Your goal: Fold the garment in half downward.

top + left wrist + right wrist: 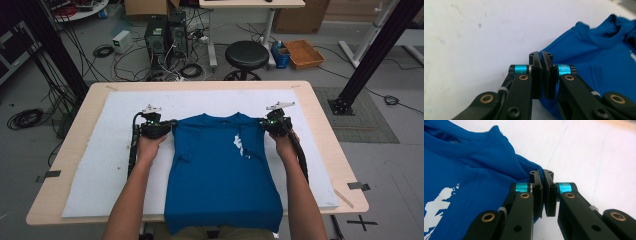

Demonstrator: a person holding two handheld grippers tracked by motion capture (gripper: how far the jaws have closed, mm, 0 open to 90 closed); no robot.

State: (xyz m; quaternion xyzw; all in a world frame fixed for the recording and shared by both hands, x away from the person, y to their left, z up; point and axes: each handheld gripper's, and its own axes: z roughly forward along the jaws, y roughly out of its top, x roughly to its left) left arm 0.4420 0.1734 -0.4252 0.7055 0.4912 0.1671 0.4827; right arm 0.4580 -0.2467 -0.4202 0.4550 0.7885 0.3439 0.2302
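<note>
A blue T-shirt (pixel 220 170) with a white print lies flat on the white mat (pixel 100 165), collar away from the person, its hem hanging over the near table edge. My left gripper (pixel 172 125) sits at the shirt's left shoulder corner. In the left gripper view its jaws (pixel 540 53) are pressed together with blue cloth (pixel 599 62) pinched between them. My right gripper (pixel 263 124) is at the right shoulder corner. Its jaws (pixel 541 172) are closed on the edge of the shirt (pixel 474 170) there.
The mat covers most of a light wooden table (pixel 65 150). Behind the table stand a black stool (pixel 246 54), computer towers (pixel 165 35) with cables, and a black frame post (pixel 370 55) at the right.
</note>
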